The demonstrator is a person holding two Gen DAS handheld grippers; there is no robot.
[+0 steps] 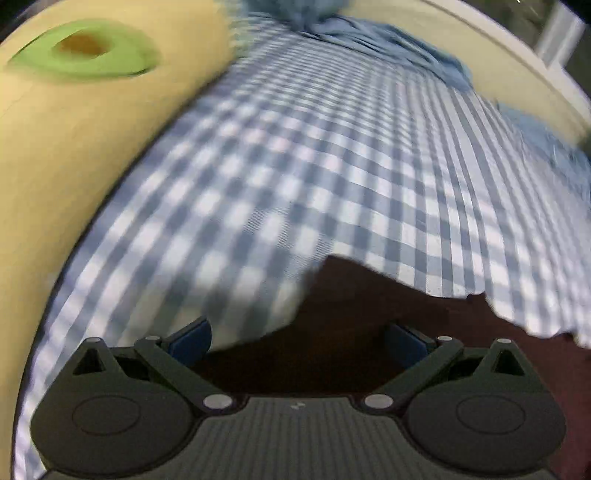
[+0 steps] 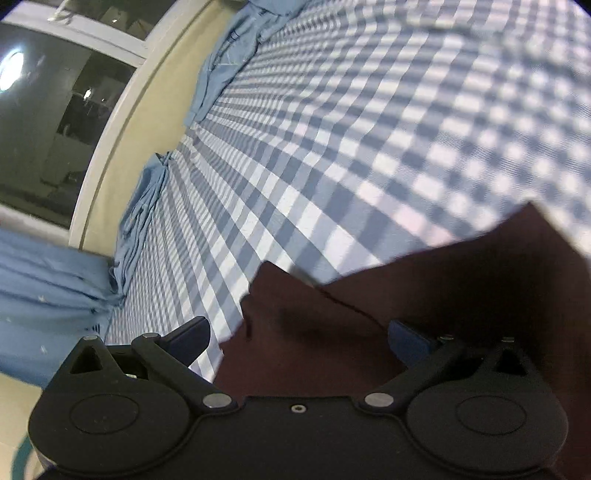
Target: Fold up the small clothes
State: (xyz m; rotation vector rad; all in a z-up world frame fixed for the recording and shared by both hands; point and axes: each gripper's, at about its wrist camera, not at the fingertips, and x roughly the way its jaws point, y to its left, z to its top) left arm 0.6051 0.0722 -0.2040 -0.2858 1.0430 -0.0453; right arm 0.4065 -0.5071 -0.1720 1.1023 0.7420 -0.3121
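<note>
A dark maroon garment (image 1: 354, 317) lies on the blue-and-white checked bed sheet (image 1: 295, 166), right in front of my left gripper (image 1: 297, 339). That gripper is open, its blue-padded fingers (image 1: 192, 339) wide apart over the garment's near edge. In the right wrist view the same maroon garment (image 2: 443, 295) spreads from the centre to the right, one corner pointing up left. My right gripper (image 2: 299, 338) is open too, with the cloth lying between and under its fingers (image 2: 406, 339). The frames do not show whether either one touches the cloth.
A yellow pillow (image 1: 74, 147) with a green avocado print (image 1: 85, 51) sits at the left. Crumpled light-blue fabric (image 1: 369, 33) lies along the far edge of the sheet. In the right wrist view there are a dark window (image 2: 55, 110) and more blue fabric (image 2: 44, 277) at the left.
</note>
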